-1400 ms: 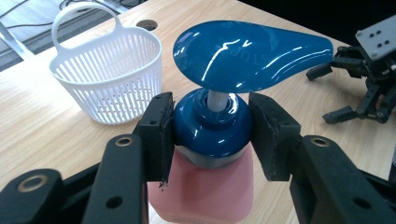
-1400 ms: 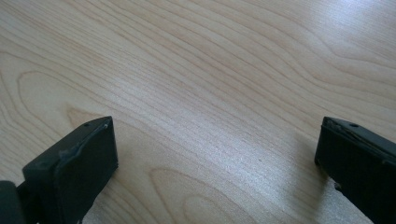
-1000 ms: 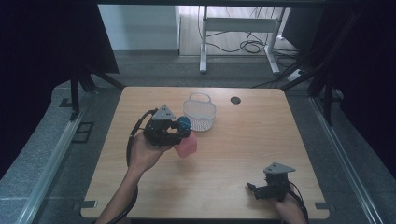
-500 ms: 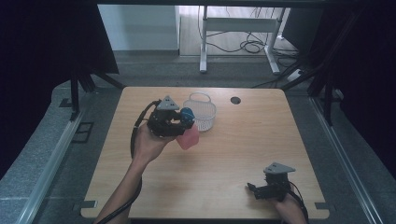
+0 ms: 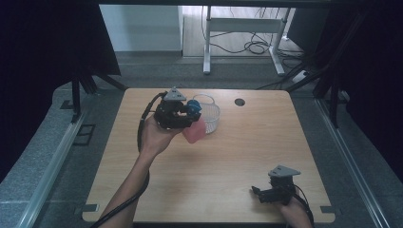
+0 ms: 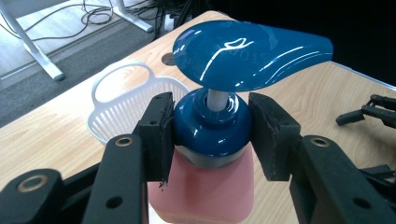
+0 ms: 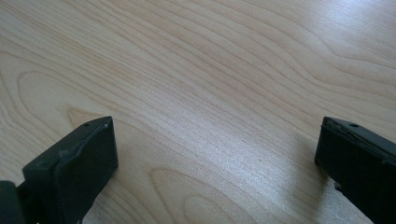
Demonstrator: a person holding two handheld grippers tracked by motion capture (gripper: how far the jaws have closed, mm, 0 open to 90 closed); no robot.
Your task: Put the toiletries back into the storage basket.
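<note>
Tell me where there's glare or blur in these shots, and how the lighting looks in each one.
Left gripper view: white glare streaks on the blue pump head of the pink bottle; the white basket looks sharp. Right gripper view: even soft light on the wooden table, the near black jaws slightly soft. High view: dim, bluish, grainy, with dark surroundings and the brightest patch on the floor beyond the table.

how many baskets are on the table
1. The white basket stands near the table's far edge, just beyond the pink pump bottle that the left gripper holds by its blue collar. Nothing suggests another hidden one.
</note>
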